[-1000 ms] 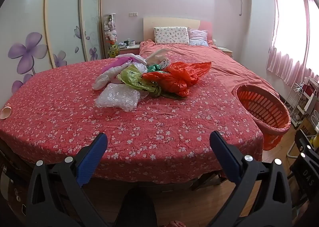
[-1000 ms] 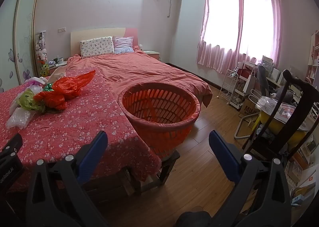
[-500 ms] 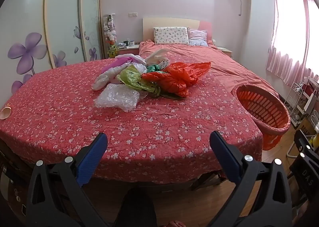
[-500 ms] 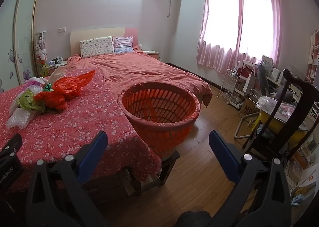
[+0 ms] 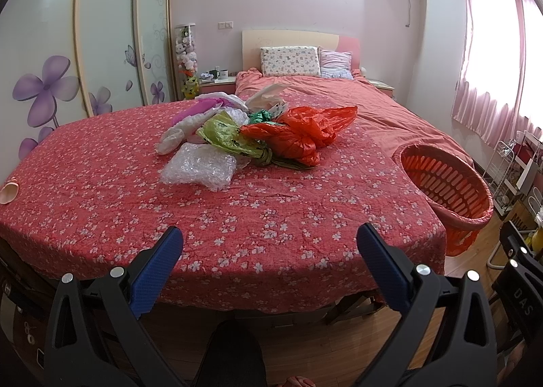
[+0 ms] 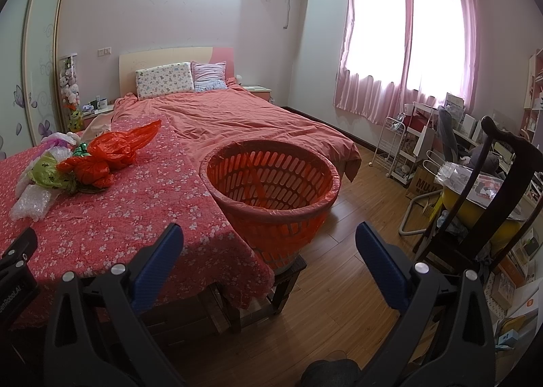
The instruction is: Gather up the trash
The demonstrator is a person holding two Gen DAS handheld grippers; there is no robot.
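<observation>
Hovering short of the near edge of the round table covered in a red cloth printed with small white blossoms point(image 5: 258, 217), the left tongs point(image 5: 269, 251) stand spread wide, blue pads far apart, with nothing between them and nothing touching them. The right tongs point(image 6: 269, 249) are just as widely released and just as empty; they hang off the table's right edge, over the wooden floor and in front of the orange slotted plastic basket lined with a thin red bag point(image 6: 271, 183).

Both pairs look held back and open because no piece has been chosen yet: judging by this, the collecting has not begun.

Out past the left tongs, the trash lies heaped around the middle of the table. Nearest is a crumpled sheet of clear bubble wrap point(image 5: 198, 168), on the near-left side of the heap. Behind it lie a yellow-green printed plastic bag point(image 5: 227, 135) and, to its right, a crumpled red-orange plastic bag point(image 5: 298, 135). A scrap of shiny green foil point(image 5: 261, 115), a whitish translucent bag point(image 5: 176, 139) and a magenta-and-white bundle point(image 5: 210, 103) fill the far side.

The basket stands on a low dark wooden stool point(image 6: 288, 281) just beside the table's right edge, its rim about level with the tabletop, probably so that pieces can be carried straight across and dropped in. Its liner seems to hold nothing so far.
</observation>
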